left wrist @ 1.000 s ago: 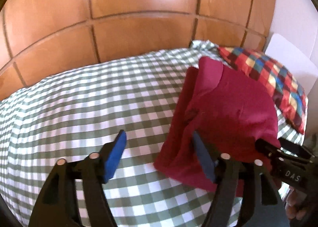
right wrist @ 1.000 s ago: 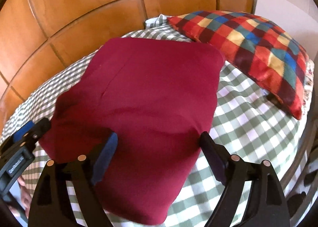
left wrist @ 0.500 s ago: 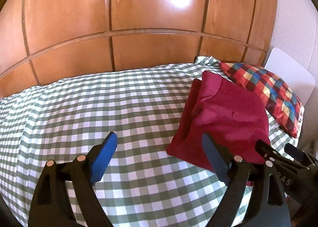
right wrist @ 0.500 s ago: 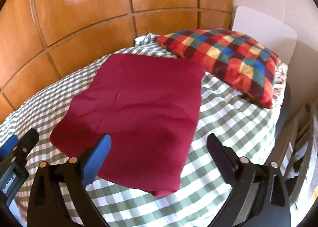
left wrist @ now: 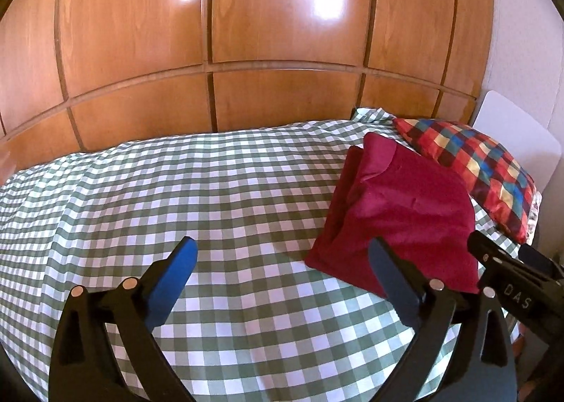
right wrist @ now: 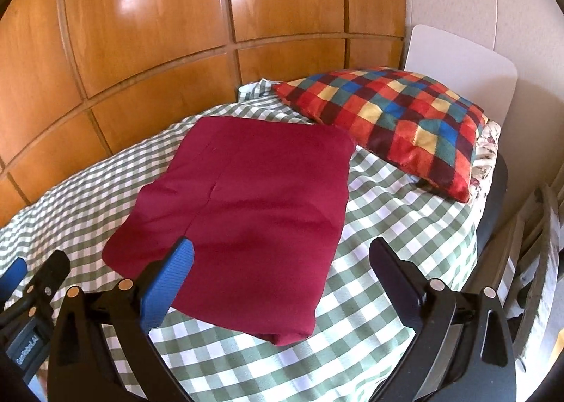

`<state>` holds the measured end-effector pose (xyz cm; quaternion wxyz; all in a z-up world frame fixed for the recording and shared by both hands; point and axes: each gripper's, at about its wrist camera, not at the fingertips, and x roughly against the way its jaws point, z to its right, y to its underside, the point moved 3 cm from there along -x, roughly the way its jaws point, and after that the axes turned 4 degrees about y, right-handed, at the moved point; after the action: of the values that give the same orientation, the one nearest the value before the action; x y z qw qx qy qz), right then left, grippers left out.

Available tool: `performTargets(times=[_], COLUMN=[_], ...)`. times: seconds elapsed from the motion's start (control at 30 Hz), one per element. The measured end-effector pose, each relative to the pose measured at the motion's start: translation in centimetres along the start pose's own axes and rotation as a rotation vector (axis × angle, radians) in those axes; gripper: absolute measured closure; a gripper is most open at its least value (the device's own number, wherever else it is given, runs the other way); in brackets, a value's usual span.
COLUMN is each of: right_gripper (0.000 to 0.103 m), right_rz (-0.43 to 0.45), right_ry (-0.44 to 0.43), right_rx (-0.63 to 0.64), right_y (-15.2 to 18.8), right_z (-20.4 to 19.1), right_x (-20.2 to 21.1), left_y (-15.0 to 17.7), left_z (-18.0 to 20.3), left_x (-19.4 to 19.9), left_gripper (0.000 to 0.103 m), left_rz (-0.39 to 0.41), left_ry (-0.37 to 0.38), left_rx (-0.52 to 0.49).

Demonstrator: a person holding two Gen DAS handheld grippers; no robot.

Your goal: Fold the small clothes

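Crimson cloth, one folded garment (right wrist: 243, 204), is laid flat on the green-checked bed (left wrist: 176, 190) beside one multicoloured patchwork cushion (right wrist: 398, 120).

The garment is seen as a rough rectangle whose long axis runs away from the tools toward the wooden wall panelling (left wrist: 246, 32), its far short edge lying near the cushion. It lies directly ahead of the right tool (right wrist: 282, 271), partly between its spread jaws, and off to the right of the left tool (left wrist: 282, 271), so the right hand is judged the nearer. Two tools are counted, both wide open with nothing gripped; the left tool's jaws have just been opening, and only bedcover shows between them. One white board (right wrist: 458, 63) is propped behind the cushion. The fold is judged complete.
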<state>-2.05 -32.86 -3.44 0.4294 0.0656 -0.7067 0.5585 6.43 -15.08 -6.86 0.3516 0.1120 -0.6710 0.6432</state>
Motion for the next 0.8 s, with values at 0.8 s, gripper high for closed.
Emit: performTargets(times=[0.8], right_gripper=[0.004], right_rz=[-0.007], right_ry=[-0.018], right_rx=[-0.011], right_y=[0.06], right_z=[0.29], right_x=[-0.09], left_y=[-0.46], left_z=[0.7], left_x=[0.67], left_gripper=[0.003], left_rz=[0.032], left_ry=[-0.025], left_rx=[-0.028])
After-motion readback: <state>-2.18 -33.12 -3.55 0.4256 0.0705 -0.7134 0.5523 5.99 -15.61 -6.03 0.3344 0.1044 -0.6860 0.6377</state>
